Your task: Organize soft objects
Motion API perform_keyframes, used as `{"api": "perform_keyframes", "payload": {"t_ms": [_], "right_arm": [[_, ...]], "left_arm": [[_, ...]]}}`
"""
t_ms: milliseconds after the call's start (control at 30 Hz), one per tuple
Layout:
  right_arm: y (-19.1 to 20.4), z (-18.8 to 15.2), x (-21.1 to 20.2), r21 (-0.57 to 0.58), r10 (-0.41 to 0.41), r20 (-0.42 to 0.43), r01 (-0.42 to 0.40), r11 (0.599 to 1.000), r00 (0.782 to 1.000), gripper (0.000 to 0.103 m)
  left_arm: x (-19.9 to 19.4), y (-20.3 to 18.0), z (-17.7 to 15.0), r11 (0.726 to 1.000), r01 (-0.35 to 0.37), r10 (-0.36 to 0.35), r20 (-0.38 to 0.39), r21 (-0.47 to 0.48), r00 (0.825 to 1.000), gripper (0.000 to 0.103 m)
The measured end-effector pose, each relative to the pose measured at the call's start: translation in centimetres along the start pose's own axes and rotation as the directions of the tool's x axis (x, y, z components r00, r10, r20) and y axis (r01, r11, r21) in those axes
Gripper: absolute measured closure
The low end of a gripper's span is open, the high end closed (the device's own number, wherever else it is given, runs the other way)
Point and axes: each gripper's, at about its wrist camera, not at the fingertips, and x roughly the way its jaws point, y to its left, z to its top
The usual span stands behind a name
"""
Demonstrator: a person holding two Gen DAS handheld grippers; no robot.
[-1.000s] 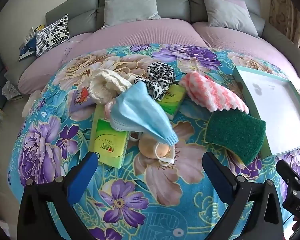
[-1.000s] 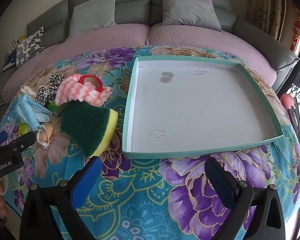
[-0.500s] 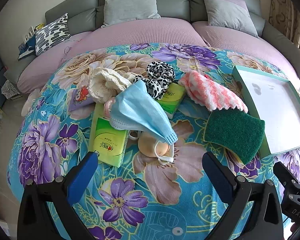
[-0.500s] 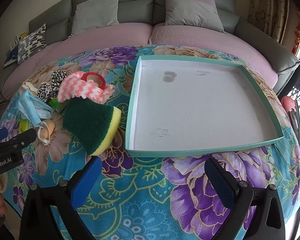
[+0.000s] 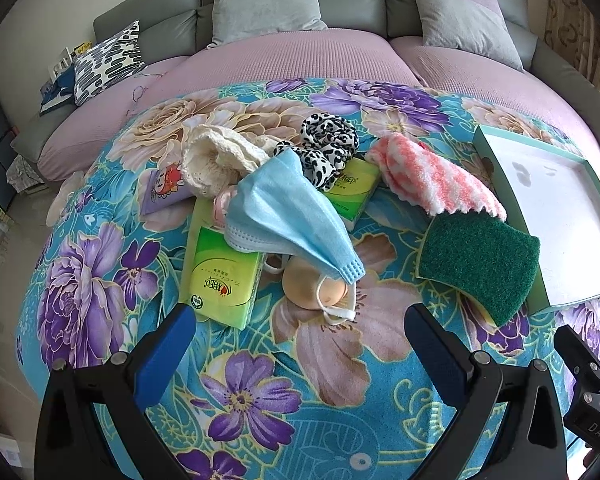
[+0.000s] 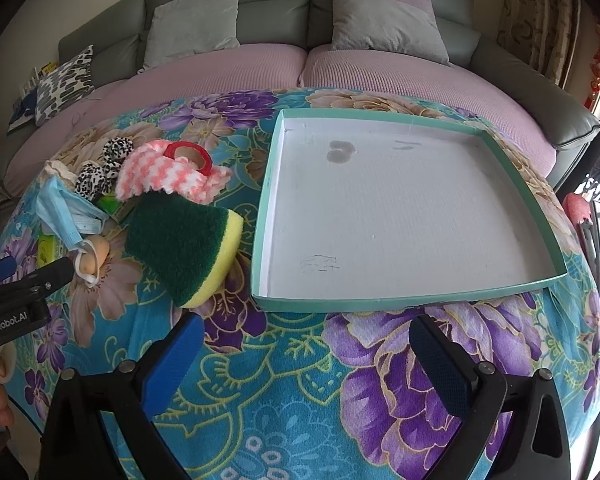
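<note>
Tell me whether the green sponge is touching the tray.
Touching. In the left wrist view the sponge overlaps the tray rim with no gap.

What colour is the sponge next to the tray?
The sponge is dark green on top, yellow underneath; the right wrist view shows it best.

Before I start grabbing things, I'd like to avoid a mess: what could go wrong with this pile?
1. The blue face mask drapes over a green tissue pack, and its ear loop lies across the beige puff; lifting it may drag the puff along.
2. The green sponge sits right beside the tray; a grab may nudge the tray rim.
3. A red ring sits on the pink cloth; it may roll off.
</note>
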Motion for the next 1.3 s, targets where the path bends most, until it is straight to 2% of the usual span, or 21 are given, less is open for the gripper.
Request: {"api": "perform_keyframes", "payload": {"t_ms": [1300], "right_arm": [[0.05, -0.04, 0.13, -0.004, -0.008, -0.004, 0.008, 1.000, 1.000, 0.000]], "left_arm": [[0.32, 0.11, -0.05, 1.000, -0.014, 0.014, -0.016, -0.005, 1.000, 0.000]]}}
